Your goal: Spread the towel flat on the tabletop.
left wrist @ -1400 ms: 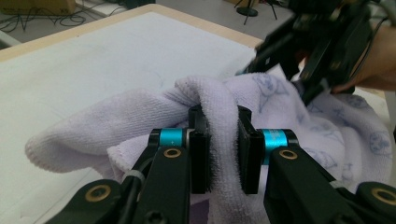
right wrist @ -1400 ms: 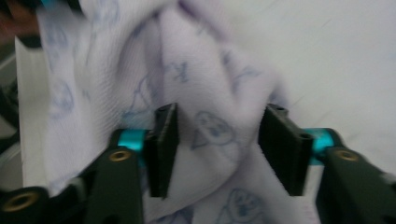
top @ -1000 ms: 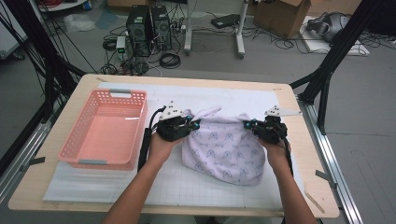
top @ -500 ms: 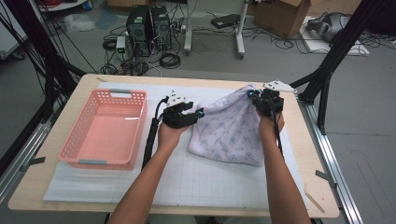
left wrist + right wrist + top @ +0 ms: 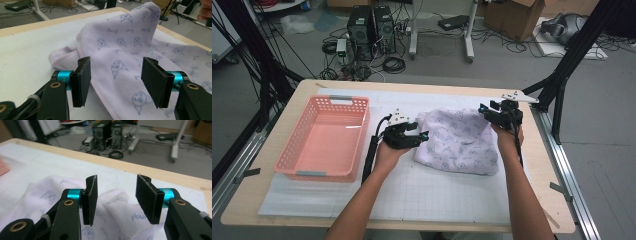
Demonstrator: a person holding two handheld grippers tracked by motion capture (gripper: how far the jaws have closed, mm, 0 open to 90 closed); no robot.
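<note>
The cloth (image 5: 459,141) lies in a soft heap on the table (image 5: 522,200), right of the pink basket (image 5: 326,136). The left claw (image 5: 422,136) is at its left edge, released. The right claw (image 5: 486,109) has just been opening at its far right corner, pads off the cloth

From my high view the towel (image 5: 459,142) hides the mat under it. Its near right corner runs off the left gripper view's edge. The basket (image 5: 3,167) is a blurred pink sliver, cut off left.
</note>
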